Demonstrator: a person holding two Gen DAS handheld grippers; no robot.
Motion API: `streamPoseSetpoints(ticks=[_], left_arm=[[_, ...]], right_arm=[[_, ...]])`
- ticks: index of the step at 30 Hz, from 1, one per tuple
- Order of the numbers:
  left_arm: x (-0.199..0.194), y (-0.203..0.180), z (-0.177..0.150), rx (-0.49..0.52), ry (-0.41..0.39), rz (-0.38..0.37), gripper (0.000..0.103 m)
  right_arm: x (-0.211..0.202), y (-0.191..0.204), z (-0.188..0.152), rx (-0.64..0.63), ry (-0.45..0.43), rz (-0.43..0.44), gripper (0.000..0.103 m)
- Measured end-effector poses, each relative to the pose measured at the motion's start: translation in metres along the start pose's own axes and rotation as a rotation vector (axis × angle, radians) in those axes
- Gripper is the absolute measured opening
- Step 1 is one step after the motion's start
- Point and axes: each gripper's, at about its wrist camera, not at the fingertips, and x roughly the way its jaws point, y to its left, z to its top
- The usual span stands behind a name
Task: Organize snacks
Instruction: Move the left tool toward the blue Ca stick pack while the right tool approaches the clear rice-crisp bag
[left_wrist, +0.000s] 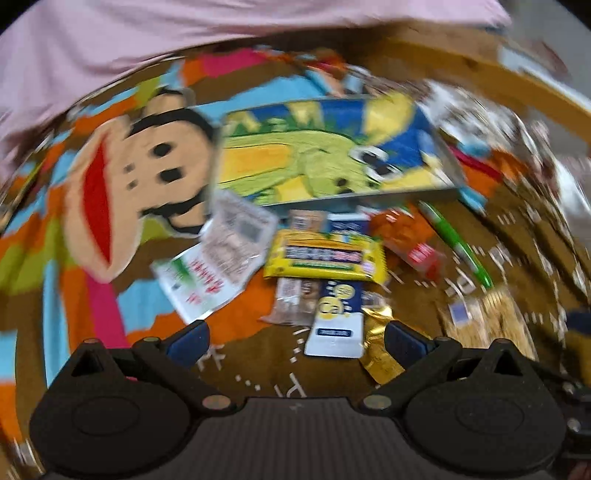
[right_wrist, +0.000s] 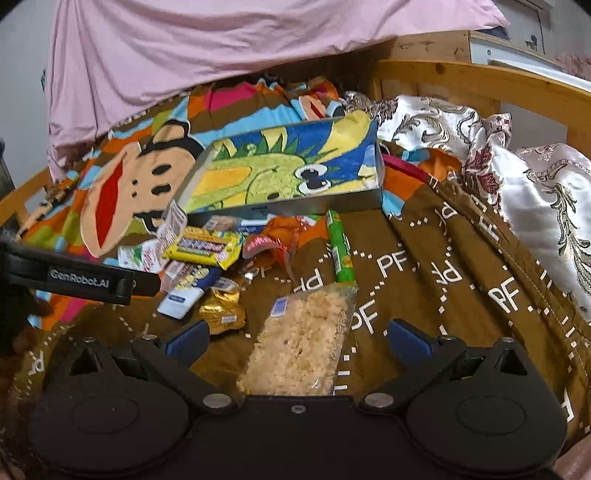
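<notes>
A pile of snack packets lies on a brown and multicoloured blanket in front of a grey box (right_wrist: 284, 210) lined with a yellow, green and blue cartoon towel; the box also shows in the blurred left wrist view (left_wrist: 332, 155). The pile holds a yellow packet (right_wrist: 205, 247), a blue and white packet (right_wrist: 184, 295), a gold wrapper (right_wrist: 221, 314) and a green tube (right_wrist: 340, 251). A clear bag of puffed rice (right_wrist: 299, 347) lies between the jaws of my open right gripper (right_wrist: 297, 336). My left gripper (left_wrist: 295, 339) is open and empty above the blue and white packet (left_wrist: 336, 321).
A pink sheet (right_wrist: 207, 48) hangs behind. A wooden bed frame (right_wrist: 480, 81) and a patterned satin pillow (right_wrist: 535, 192) are at the right. The left gripper's body (right_wrist: 81, 280) reaches in from the left in the right wrist view.
</notes>
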Motion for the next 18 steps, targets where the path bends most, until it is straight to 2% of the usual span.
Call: streamPoseSetpoints(ticks=[3,8,13,18], left_arm=[[0.005,-0.008,0.005,0.07,-0.001,-0.03,0.103],[0.027,-0.008,-0.007,0.091,-0.038,-0.072,0.103],[0.05,0.005,-0.017,0.042,-0.052,-0.106,0.102],[0.066,0.019,-0.016,-0.013,-0.057,-0.173,0.1]], right_arm=[[0.007,0.002,-0.003,-0.023,0.024,-0.013,0.103],[0.02,0.005,-0.006,-0.043,0.069,-0.039,0.103],[0.041,0.012,-0.009,-0.09,0.148,-0.102,0.103],[0.053,0.028,-0.015,-0.194,0.132,-0.164,0.102]])
